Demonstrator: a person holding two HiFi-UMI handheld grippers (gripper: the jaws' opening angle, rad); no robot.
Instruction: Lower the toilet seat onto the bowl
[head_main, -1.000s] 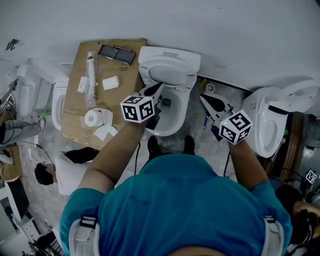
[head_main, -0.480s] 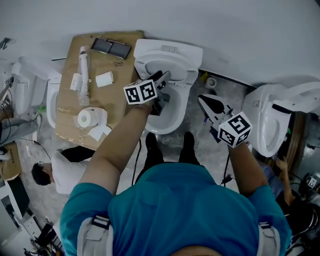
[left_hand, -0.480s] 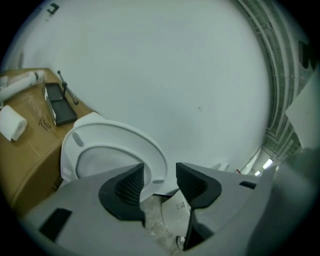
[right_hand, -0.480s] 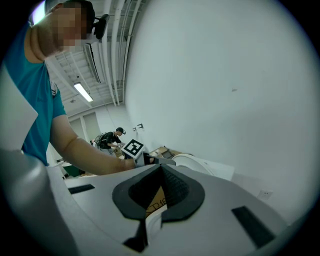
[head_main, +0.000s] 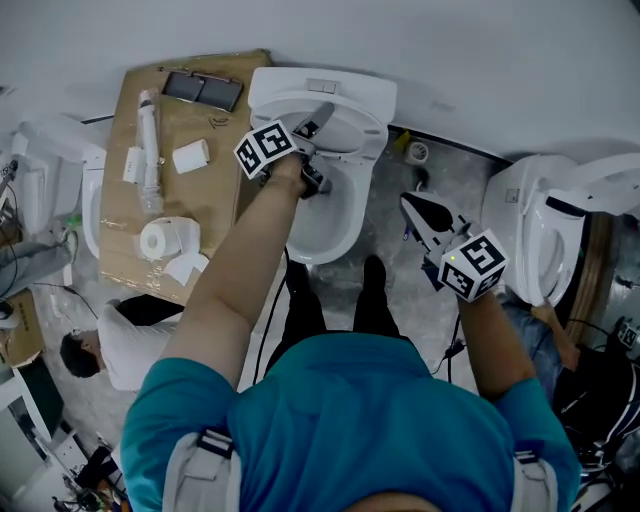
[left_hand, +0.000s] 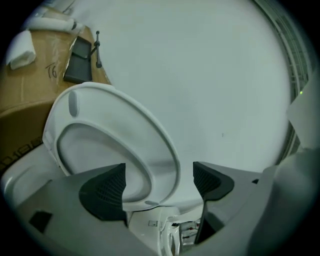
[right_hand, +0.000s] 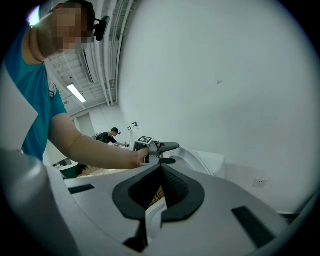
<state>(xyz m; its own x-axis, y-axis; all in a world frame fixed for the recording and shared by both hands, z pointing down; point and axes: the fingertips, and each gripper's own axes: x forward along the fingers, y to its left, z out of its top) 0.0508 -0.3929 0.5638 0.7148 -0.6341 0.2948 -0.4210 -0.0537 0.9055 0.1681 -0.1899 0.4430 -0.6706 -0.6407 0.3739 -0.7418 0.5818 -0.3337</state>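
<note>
My left gripper (left_hand: 159, 182) has its jaws spread wide; they have just been opening. The white seat (left_hand: 155, 135) shows in the gap between the pads, and neither pad presses on it. The seat stands tilted, its oval ring leaning up toward the plain wall, not yet flat on the bowl.

From the head view, the left gripper (head_main: 318, 145) reaches out over the back of the toilet, above the seat (head_main: 362, 125). The open bowl (head_main: 325, 225) lies below it, nearer to me.

My right gripper (right_hand: 161, 169) has its jaws pressed together, with nothing between them. In the head view it (head_main: 425, 215) hangs over the grey floor, between the toilet and a second toilet (head_main: 535, 235) at the right, well apart from the seat.

A cardboard box (head_main: 205, 190) stands just left of the toilet, with a paper roll (head_main: 155, 238) lying on it
</note>
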